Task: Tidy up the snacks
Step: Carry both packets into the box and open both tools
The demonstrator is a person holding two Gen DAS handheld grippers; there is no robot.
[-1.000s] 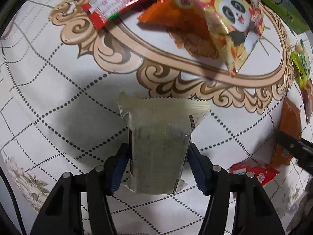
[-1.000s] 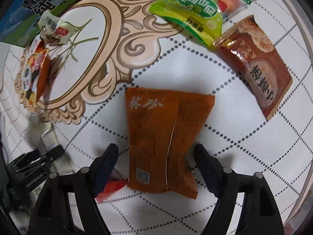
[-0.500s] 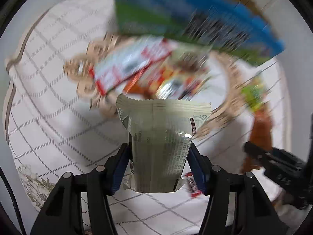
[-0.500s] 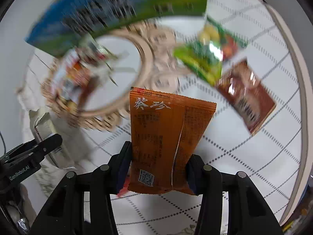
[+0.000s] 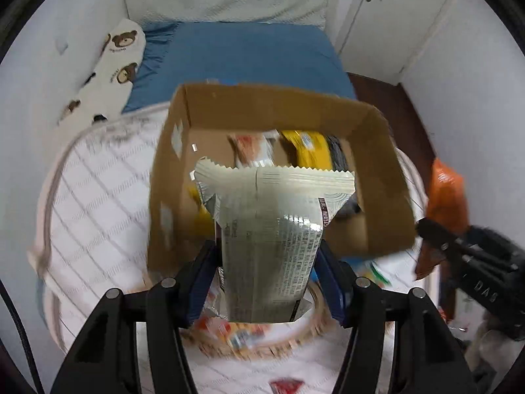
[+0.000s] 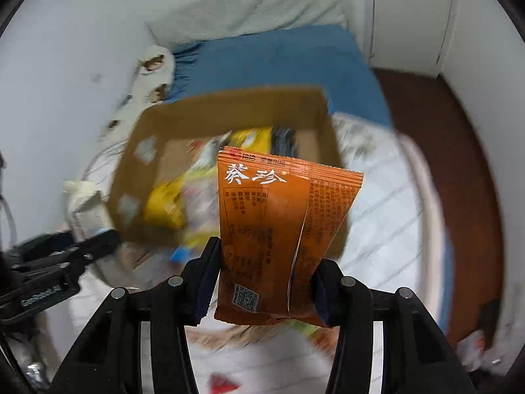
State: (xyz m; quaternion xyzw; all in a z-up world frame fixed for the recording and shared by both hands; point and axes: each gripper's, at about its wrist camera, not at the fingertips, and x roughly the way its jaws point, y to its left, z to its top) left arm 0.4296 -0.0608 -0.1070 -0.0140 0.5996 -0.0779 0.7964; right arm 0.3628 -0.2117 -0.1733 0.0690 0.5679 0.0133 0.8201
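Ahead of both grippers, an open cardboard box is now faced, where half a second ago the tablecloth and loose snacks were seen below. Each gripper is raised and levelled toward the box. One pale packet is pinched upright between the left gripper's pads; one orange packet is clamped likewise by the right gripper. Several snacks, too blurred to be counted, lie inside the box, a yellow one among them.
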